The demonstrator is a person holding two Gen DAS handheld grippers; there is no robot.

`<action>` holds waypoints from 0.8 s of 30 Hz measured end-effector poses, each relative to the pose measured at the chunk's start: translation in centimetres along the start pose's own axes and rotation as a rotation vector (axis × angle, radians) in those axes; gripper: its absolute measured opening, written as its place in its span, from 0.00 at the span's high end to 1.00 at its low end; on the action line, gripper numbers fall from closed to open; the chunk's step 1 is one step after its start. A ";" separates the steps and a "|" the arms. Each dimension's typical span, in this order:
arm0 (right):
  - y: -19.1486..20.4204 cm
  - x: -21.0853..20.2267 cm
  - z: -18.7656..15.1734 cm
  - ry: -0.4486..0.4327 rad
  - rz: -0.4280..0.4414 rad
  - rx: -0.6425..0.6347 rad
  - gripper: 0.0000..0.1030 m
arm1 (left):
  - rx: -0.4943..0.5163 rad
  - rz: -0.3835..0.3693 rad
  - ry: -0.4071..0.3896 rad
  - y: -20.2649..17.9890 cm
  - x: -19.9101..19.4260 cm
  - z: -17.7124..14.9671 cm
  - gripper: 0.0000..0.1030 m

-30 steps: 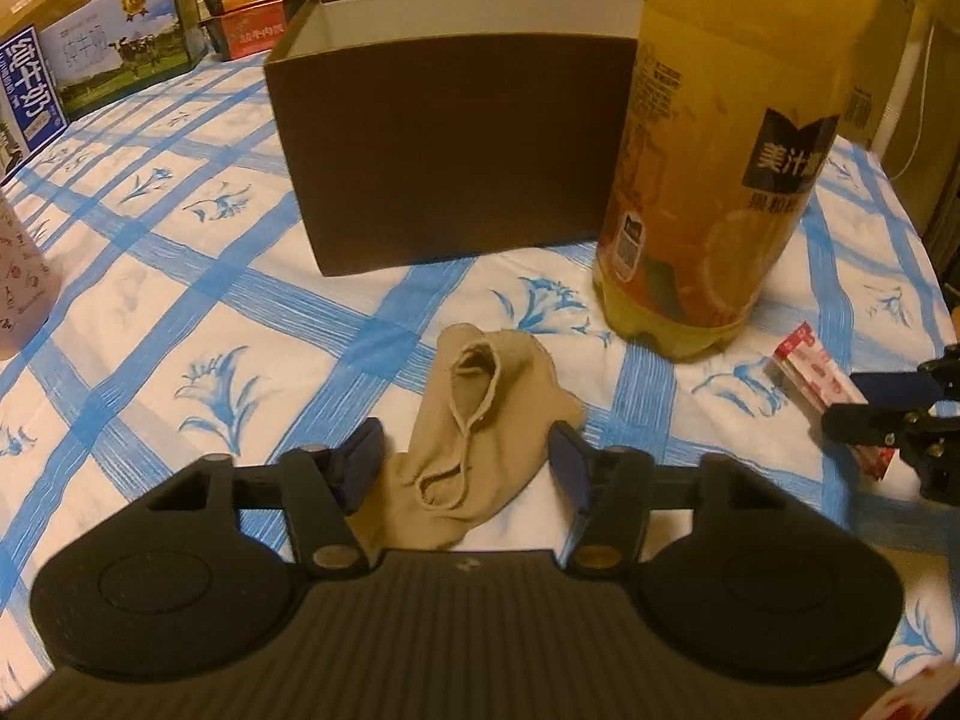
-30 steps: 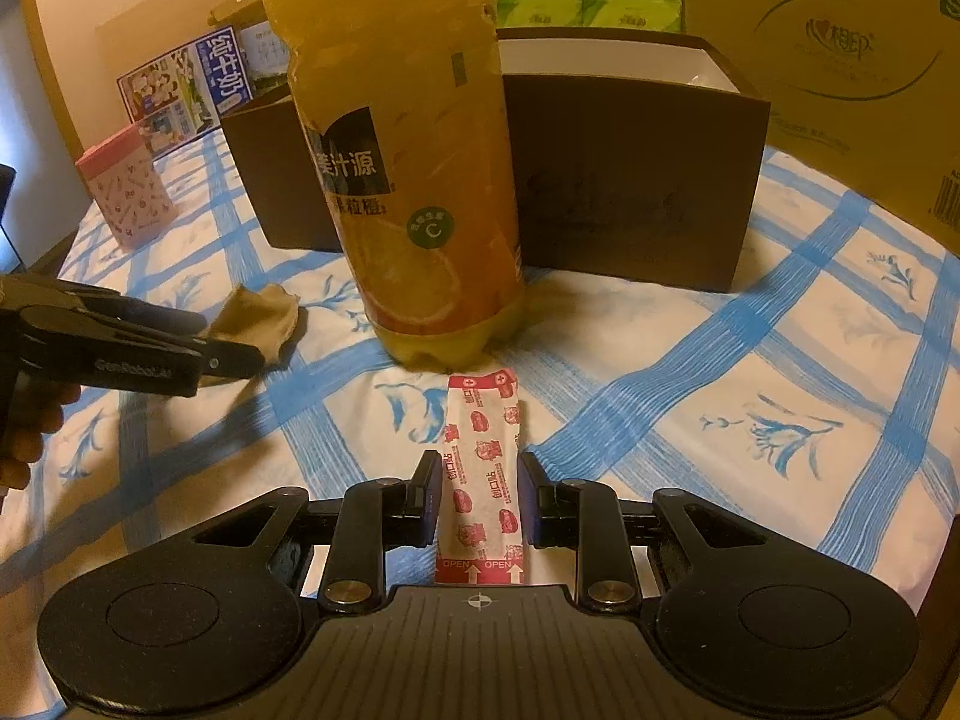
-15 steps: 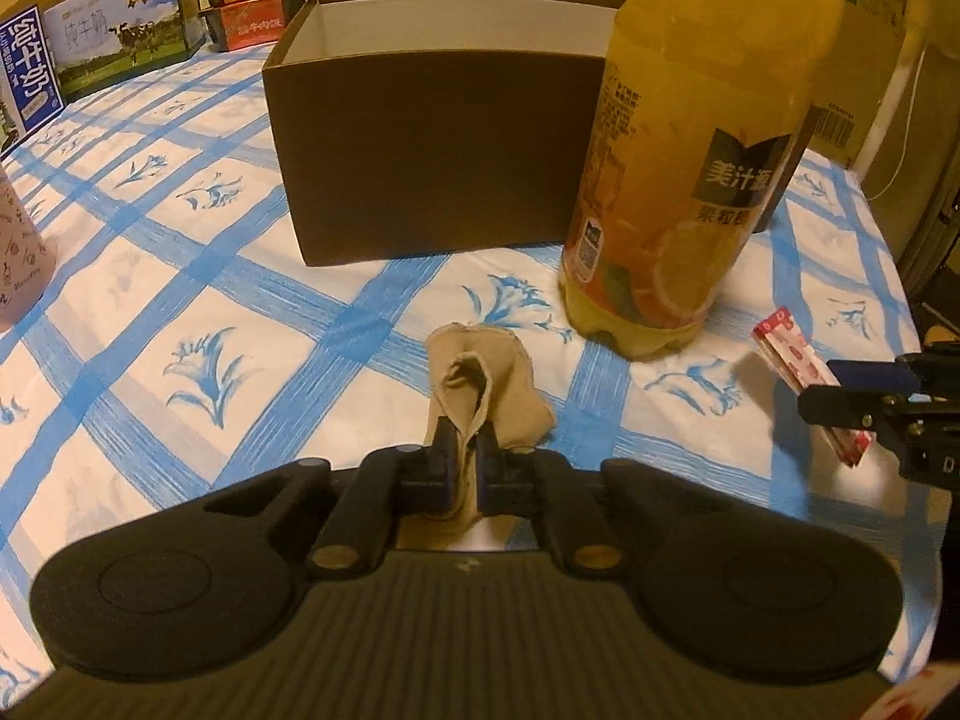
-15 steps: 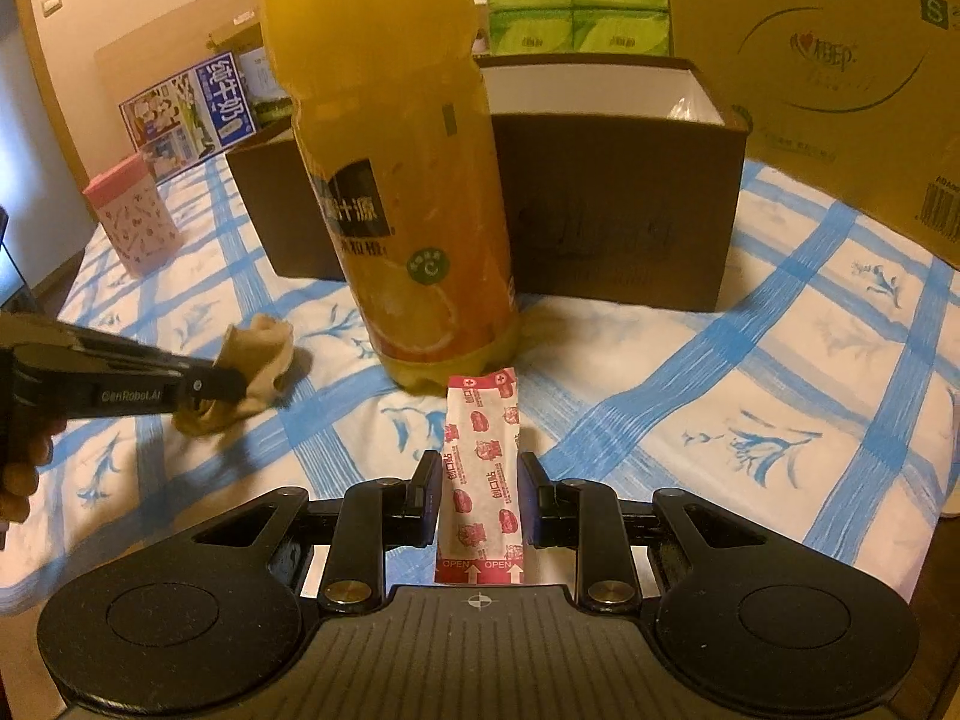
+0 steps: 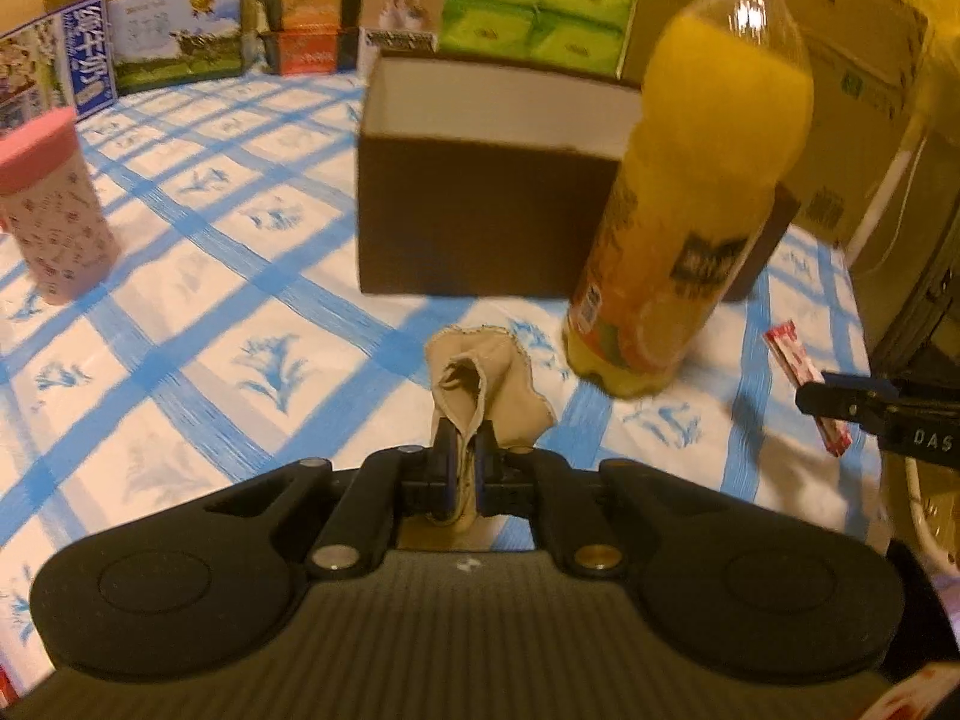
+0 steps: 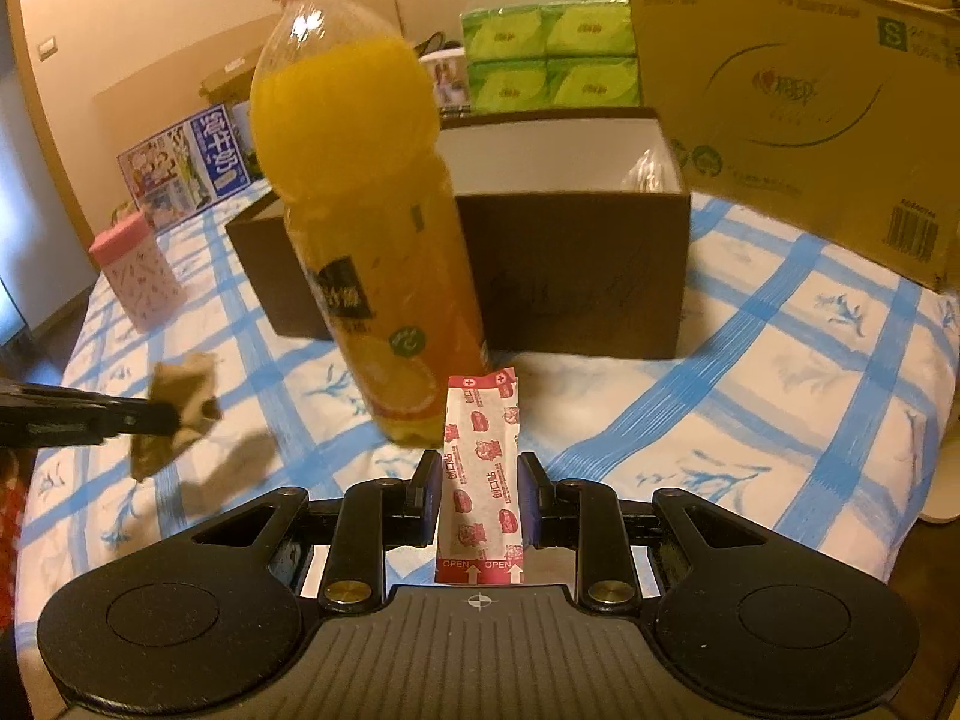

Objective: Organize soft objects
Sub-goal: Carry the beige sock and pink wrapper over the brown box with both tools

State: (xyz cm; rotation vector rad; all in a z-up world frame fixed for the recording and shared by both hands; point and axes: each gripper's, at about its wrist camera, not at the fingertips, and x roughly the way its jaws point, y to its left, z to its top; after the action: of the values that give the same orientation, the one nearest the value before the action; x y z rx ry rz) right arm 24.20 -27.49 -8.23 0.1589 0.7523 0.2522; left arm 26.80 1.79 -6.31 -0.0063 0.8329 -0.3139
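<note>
My left gripper (image 5: 463, 443) is shut on a beige sock (image 5: 489, 381), which hangs above the blue-checked cloth; the right wrist view shows this sock (image 6: 180, 405) lifted off the table with its shadow below. My right gripper (image 6: 474, 477) is shut on a red-and-white plaster packet (image 6: 482, 468), held upright between the pads, and that packet (image 5: 804, 378) shows at the right of the left wrist view. An open brown box (image 5: 480, 222) (image 6: 576, 276) stands behind both.
A tall orange-juice bottle (image 6: 360, 228) (image 5: 690, 228) stands right in front of the box, between the two grippers. A pink-lidded patterned cup (image 5: 51, 210) (image 6: 141, 276) is at the left. Cartons, green tissue packs (image 6: 552, 54) and a big cardboard box (image 6: 798, 96) line the back.
My left gripper closed on the sock and lifted it off the cloth. My right gripper rose a little with the packet, so more of the bottle and box shows.
</note>
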 end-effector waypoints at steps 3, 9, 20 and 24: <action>-0.3 -0.4 0.3 -0.011 -0.001 0.008 0.74 | -0.010 0.005 -0.030 0.3 -1.4 0.6 0.96; -0.4 -1.3 0.6 -0.029 0.007 0.012 0.74 | -0.020 -0.006 -0.074 -0.4 -3.6 1.1 0.96; -0.5 -3.7 0.9 -0.075 0.014 0.015 0.74 | -0.007 -0.047 -0.102 -2.8 -6.1 0.8 0.96; -0.8 -4.6 0.9 -0.089 0.013 0.019 0.74 | 0.009 -0.071 -0.107 -4.1 -6.6 0.9 0.96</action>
State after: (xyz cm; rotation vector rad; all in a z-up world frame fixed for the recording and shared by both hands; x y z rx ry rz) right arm 21.70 -29.62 -4.77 0.1919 0.6657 0.2489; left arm 22.15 -0.41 -0.36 -0.0437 0.7256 -0.3810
